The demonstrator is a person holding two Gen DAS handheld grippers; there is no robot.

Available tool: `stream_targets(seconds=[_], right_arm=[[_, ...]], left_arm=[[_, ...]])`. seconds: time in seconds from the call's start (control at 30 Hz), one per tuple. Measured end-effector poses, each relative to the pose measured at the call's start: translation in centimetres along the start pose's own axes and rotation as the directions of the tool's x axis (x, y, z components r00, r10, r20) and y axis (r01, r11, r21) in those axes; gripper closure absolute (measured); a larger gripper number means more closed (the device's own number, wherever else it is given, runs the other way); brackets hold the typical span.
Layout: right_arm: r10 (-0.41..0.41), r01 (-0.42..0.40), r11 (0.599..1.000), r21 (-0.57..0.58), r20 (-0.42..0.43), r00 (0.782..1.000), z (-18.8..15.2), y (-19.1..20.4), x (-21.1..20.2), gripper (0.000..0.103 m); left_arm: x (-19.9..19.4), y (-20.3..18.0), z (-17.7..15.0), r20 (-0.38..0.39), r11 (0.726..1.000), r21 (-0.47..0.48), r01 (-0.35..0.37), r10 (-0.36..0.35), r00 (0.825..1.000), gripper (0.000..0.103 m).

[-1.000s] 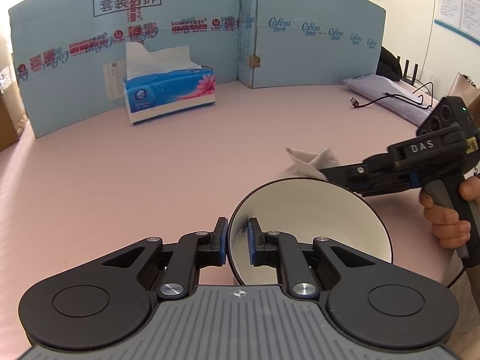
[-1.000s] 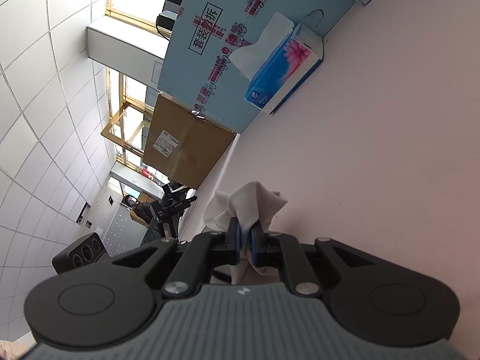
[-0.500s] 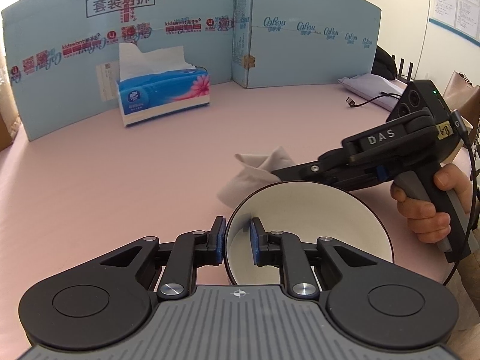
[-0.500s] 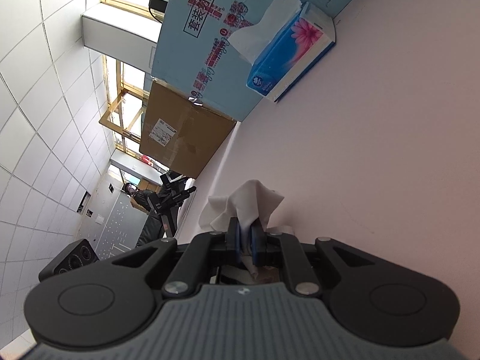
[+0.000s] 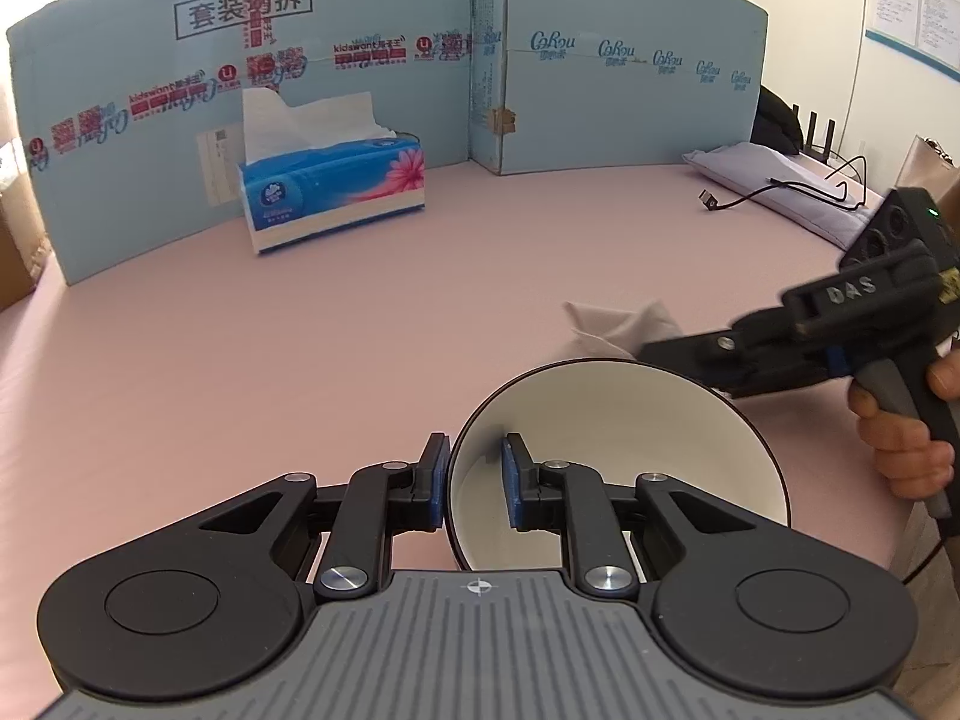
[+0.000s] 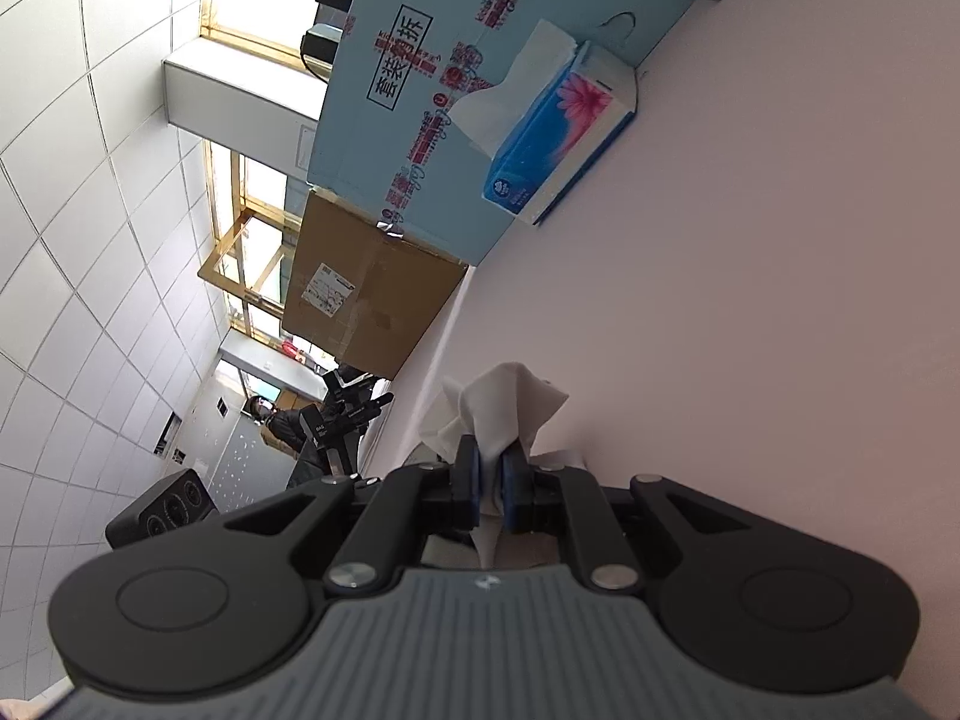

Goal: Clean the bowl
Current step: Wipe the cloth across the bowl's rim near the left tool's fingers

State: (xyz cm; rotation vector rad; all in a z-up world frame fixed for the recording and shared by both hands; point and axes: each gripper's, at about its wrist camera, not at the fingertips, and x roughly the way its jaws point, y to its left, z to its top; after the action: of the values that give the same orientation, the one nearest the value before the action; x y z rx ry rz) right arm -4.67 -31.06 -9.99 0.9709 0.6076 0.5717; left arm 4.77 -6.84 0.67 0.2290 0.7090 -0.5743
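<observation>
While the bowl [image 5: 618, 468] is kept tilted on its side above the pink table [image 5: 300, 360], its near rim is clamped by the left gripper [image 5: 475, 483], one blue pad being pressed on the outside of the wall and the other on the white inside. From the left wrist view, the bowl is seen at about 5 o'clock, with its opening turned toward the camera and up to the right. At 3 o'clock, the right gripper [image 5: 666, 354] is held by a hand [image 5: 906, 438] just past the far rim of the bowl. A crumpled white tissue [image 6: 504, 414] is pinched between its closed pads, as is shown in the right wrist view. A blue tissue box [image 5: 333, 195] is set at 11 o'clock, well apart from the bowl, before a blue cardboard screen [image 5: 600, 78]. A black cable [image 5: 774, 189] is laid at 2 o'clock.
</observation>
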Motion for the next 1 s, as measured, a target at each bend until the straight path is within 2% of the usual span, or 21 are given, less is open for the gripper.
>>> stream_targets(seconds=[0.23,0.4,0.53,0.7,0.83,1.0], right_arm=[[-0.001,0.001,1.000,-0.004,0.021,1.000,-1.6,0.6,-1.7,0.091],[0.012,-0.012,1.000,-0.025,0.011,1.000,-2.6,1.4,-2.6,0.091],[0.032,-0.032,0.999,-0.037,0.019,0.999,-3.0,1.8,-2.8,0.091],[0.058,-0.056,0.998,-0.023,0.063,0.996,-2.7,1.5,-2.9,0.091],[0.055,-0.055,0.998,0.000,0.069,0.996,-2.6,0.9,-2.3,0.091],[0.043,-0.045,0.999,0.022,0.069,0.997,-2.5,0.3,-1.8,0.091]], left_arm=[[-1.0,0.0,0.0,0.025,0.999,-0.031,-0.025,0.026,0.999,0.074],[-2.7,-0.1,-0.5,0.047,0.998,-0.051,-0.032,0.035,0.998,0.065],[-3.7,-0.6,-1.6,0.024,0.995,-0.082,-0.051,0.054,0.998,0.058],[-4.4,-1.0,-2.4,0.017,0.994,-0.105,-0.040,0.042,0.999,0.059],[-3.9,-1.3,-2.4,0.005,0.996,-0.070,-0.053,0.053,0.999,0.071],[-3.0,-1.4,-2.0,-0.006,0.997,-0.043,-0.064,0.064,0.998,0.075]])
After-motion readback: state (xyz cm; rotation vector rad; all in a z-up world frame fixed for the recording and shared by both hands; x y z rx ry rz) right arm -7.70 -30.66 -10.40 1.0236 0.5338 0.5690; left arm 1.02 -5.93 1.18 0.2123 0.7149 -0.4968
